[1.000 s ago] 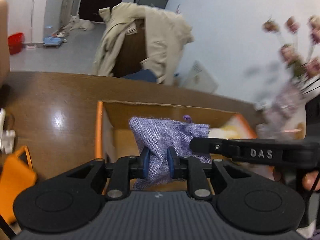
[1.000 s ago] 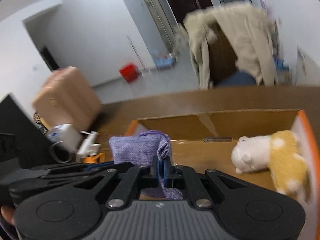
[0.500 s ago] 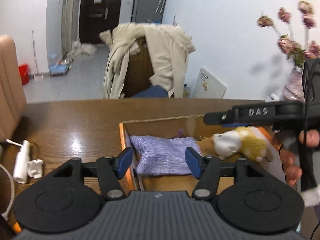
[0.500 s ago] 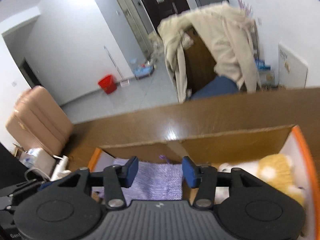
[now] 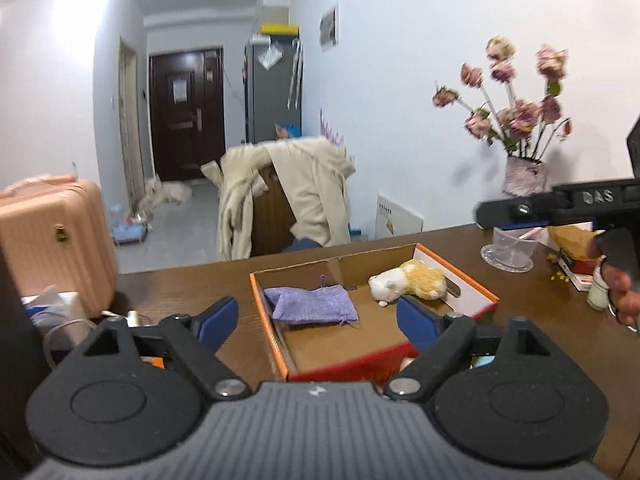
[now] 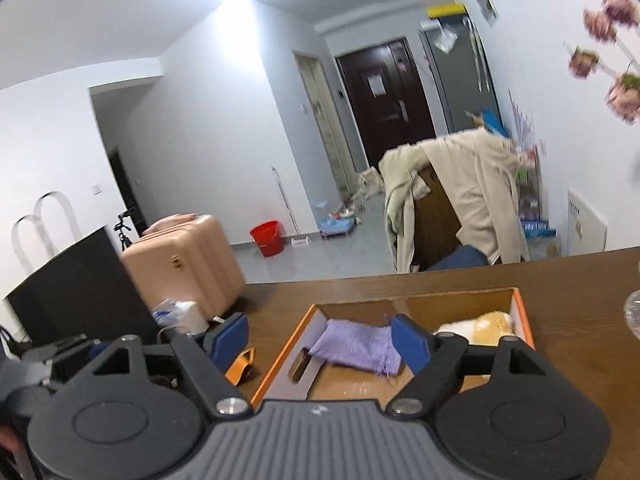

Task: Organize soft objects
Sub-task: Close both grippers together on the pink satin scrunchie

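left claw opening, wide, nothing between pads, right claw same, purple pouch and plush toy lying apart inside cardboard box on bench

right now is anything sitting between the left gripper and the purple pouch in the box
Nothing visible does. The left gripper, its jaws opening and empty, looks over the box's low near wall at the purple pouch, which lies flat in the box's left half. The plush toy lies off to the right, clear of that line.
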The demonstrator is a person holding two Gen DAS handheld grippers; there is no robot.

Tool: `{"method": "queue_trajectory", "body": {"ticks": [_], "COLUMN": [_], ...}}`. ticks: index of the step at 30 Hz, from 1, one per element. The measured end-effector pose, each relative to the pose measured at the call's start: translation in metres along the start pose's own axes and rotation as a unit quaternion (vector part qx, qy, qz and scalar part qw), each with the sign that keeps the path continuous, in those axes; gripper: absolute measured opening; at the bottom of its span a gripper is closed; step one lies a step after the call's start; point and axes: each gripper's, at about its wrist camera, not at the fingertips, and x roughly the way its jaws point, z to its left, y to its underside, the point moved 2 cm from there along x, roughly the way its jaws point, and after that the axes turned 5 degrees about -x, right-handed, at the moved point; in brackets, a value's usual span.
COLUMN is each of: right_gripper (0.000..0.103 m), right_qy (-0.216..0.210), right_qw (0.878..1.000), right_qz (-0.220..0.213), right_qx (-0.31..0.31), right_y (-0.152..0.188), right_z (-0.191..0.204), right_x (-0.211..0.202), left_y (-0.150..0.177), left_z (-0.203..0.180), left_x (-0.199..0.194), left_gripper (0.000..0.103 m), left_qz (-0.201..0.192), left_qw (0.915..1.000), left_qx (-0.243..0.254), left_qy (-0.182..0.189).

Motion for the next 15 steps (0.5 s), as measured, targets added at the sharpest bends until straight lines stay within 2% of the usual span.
{"method": "queue_trajectory", "body": {"ticks": [5, 8, 11, 13, 15], "right_gripper": [0.085, 0.089, 0.090, 0.090, 0.090], "right_qy": [0.028, 0.054, 0.079, 0.085, 0.091], "right_qw": [0.997, 0.991, 0.984, 0.984, 0.988], "right_qz": [-0.037, -0.071, -0.087, -0.091, -0.081], "right_qx": [-0.056, -0.101, -0.136, -0.128, -0.092], "right_y": [0.051, 0.090, 0.127, 0.150, 0.168], "right_z": [0.034, 0.055, 0.070, 0.074, 0.069], "right_x": [-0.070, -0.108, -0.135, -0.146, -0.151], "left_y": [0.044, 0.071, 0.093, 0.105, 0.113], "left_z": [-0.001, -0.004, -0.009, -0.012, -0.017], "left_x": [-0.070, -0.105, -0.131, -0.142, -0.146], "left_gripper": [0.094, 0.099, 0.100, 0.101, 0.101], "left_qz": [-0.030, -0.045, -0.051, -0.053, -0.044], "left_qw": [0.9990, 0.9981, 0.9977, 0.9976, 0.9980], "left_qx": [-0.034, -0.042, -0.043, -0.044, -0.044], "left_qy": [-0.001, -0.008, -0.006, 0.004, 0.000]}}
